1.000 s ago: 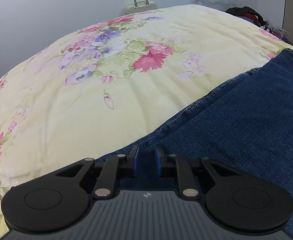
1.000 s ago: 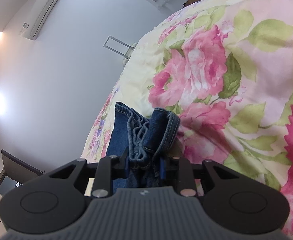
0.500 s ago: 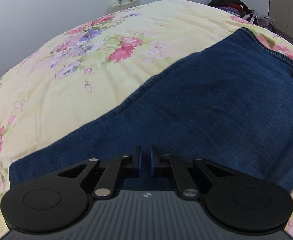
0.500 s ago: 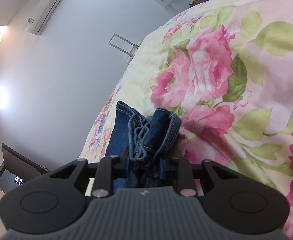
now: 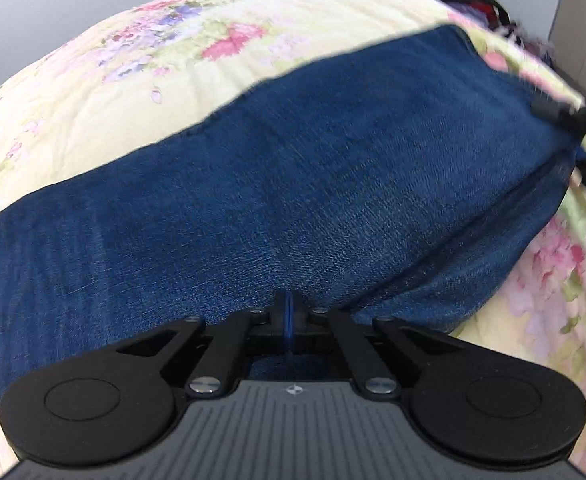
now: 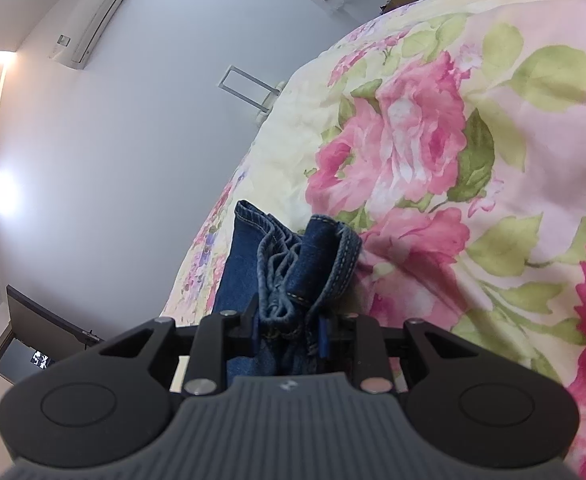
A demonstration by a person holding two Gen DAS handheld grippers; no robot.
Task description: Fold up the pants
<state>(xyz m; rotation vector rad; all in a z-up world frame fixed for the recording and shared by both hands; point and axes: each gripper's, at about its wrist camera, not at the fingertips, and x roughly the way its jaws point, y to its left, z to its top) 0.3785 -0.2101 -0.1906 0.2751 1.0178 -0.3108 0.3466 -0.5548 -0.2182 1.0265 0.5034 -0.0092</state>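
Jeans (image 5: 293, 184) flat on floral quilt (image 5: 93, 92); left tongs (image 5: 289, 316) fully closed, nothing visibly gripped; right tongs (image 6: 289, 328) clamp bunched hem.

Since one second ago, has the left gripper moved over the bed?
Yes. The left gripper has moved sideways from the jeans' edge, beside the bare floral cover, onto the denim; its jaws have just closed together.

No words, numbers or brand names can be read anywhere here. The nearest thing is a small white emblem moulded into the grey ribbed body of the left gripper (image 5: 289, 312), and the same on the right gripper (image 6: 289, 330); it is a bare symbol with no letters.
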